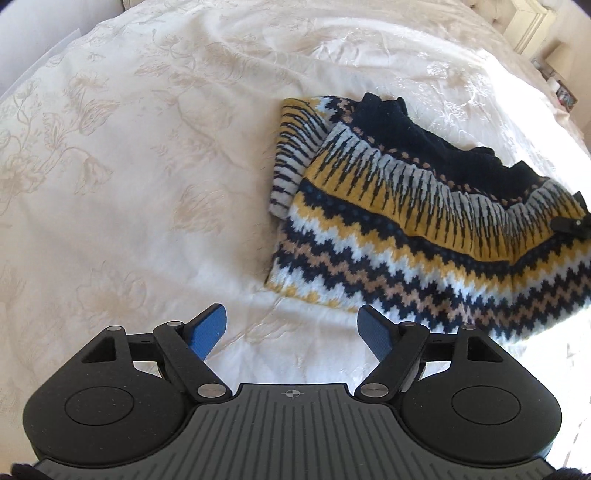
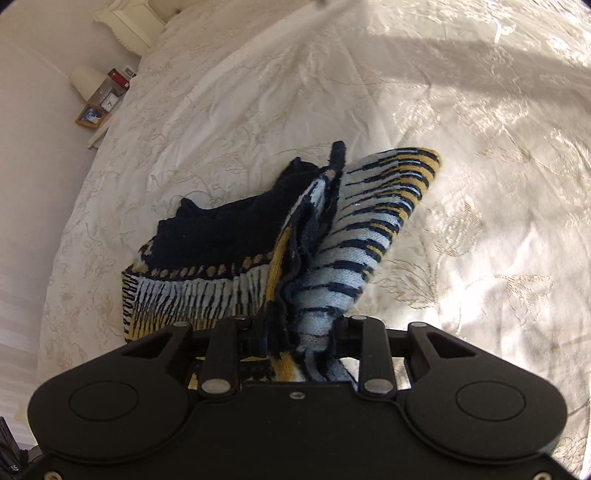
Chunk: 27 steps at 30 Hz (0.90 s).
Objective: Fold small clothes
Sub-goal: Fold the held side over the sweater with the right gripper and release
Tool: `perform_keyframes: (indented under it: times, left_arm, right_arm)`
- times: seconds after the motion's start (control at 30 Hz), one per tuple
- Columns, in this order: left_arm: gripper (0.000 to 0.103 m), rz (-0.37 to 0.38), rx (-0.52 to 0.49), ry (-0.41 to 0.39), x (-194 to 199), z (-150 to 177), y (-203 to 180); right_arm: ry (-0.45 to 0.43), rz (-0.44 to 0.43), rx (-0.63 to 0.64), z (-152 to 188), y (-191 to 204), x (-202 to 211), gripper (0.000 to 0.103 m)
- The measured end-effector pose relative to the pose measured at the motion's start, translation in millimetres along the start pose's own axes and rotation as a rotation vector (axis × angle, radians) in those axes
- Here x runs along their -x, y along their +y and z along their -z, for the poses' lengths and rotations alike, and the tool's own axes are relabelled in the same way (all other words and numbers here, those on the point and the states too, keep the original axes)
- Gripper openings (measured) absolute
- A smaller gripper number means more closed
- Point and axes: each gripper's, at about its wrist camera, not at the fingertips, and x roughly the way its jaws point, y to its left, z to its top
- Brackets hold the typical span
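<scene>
A small knitted sweater (image 1: 424,221) in navy, yellow, white and tan zigzags lies partly folded on the cream bedspread (image 1: 147,166). My left gripper (image 1: 293,328) hovers open just short of the sweater's near left corner, its blue pads (image 1: 208,328) holding nothing. A black tip of the right gripper (image 1: 570,221) shows at the sweater's right edge in the left wrist view. In the right wrist view my right gripper (image 2: 295,332) is shut on a bunched edge of the sweater (image 2: 354,236), which rises lifted and creased between the fingers.
The floral cream bedspread (image 2: 461,147) runs wide on all sides of the sweater. A bedside shelf (image 2: 99,110) with a picture frame, a small clock and a white lamp stands beyond the bed's far left edge. A white headboard post (image 2: 129,22) rises behind it.
</scene>
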Motion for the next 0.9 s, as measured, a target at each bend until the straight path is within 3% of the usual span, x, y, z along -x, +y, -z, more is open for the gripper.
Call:
perform_keyframes:
  times: [0.23, 0.43, 0.63, 0.9]
  left_arm:
    - [0.078, 0.018, 0.011, 0.015, 12, 11, 51]
    - [0.078, 0.018, 0.033, 0.03, 19, 19, 92]
    - [0.078, 0.008, 0.064, 0.032, 21, 24, 125]
    - [0.078, 0.019, 0.092, 0.035, 20, 25, 140]
  right_arm:
    - [-0.019, -0.022, 0.134, 0, 96, -9, 0.037]
    - [0.041, -0.026, 0.242, 18, 170, -60, 0.037]
    - [0.122, 0.064, 0.354, 48, 209, -120, 0.037]
    - [0.119, 0.144, 0.471, 65, 235, -136, 0.037]
